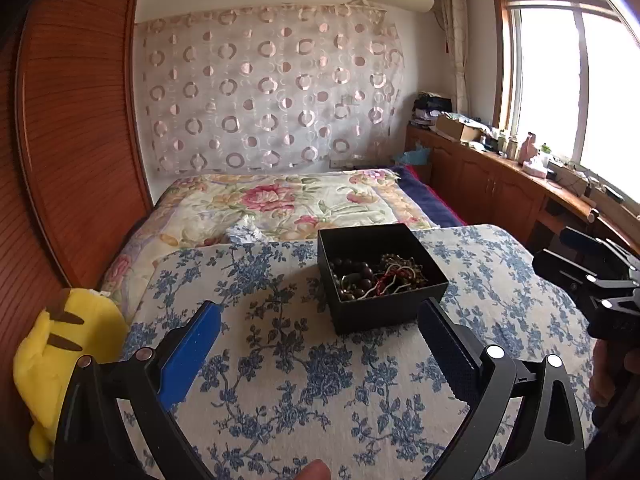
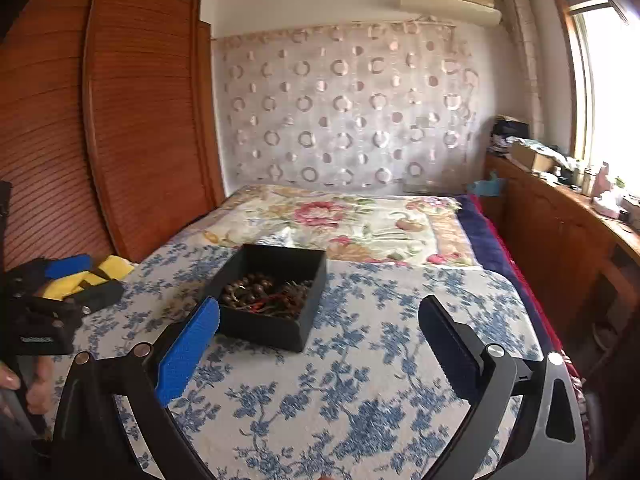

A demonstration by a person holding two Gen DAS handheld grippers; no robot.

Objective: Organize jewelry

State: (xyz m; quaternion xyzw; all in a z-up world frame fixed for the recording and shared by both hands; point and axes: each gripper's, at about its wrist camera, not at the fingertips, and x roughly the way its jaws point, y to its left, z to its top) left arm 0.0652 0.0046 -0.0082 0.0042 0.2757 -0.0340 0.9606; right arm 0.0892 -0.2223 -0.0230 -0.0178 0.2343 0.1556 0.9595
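Both grippers' fingers, left gripper (image 1: pixel 320 320) and right gripper (image 2: pixel 319 316), were spread wide and held nothing; just ahead stood the open black square cardboard box (image 1: pixel 380 304), its tangled dark bead jewelry (image 1: pixel 378 278) inside, probably for easy reach.

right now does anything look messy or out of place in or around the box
Only the contents: inside the open black box, dark bead strings and red and white cords lie tangled in one heap. Nothing has spilled onto the blue floral cloth, and the box sits flat and undamaged. Both grippers are open and empty.
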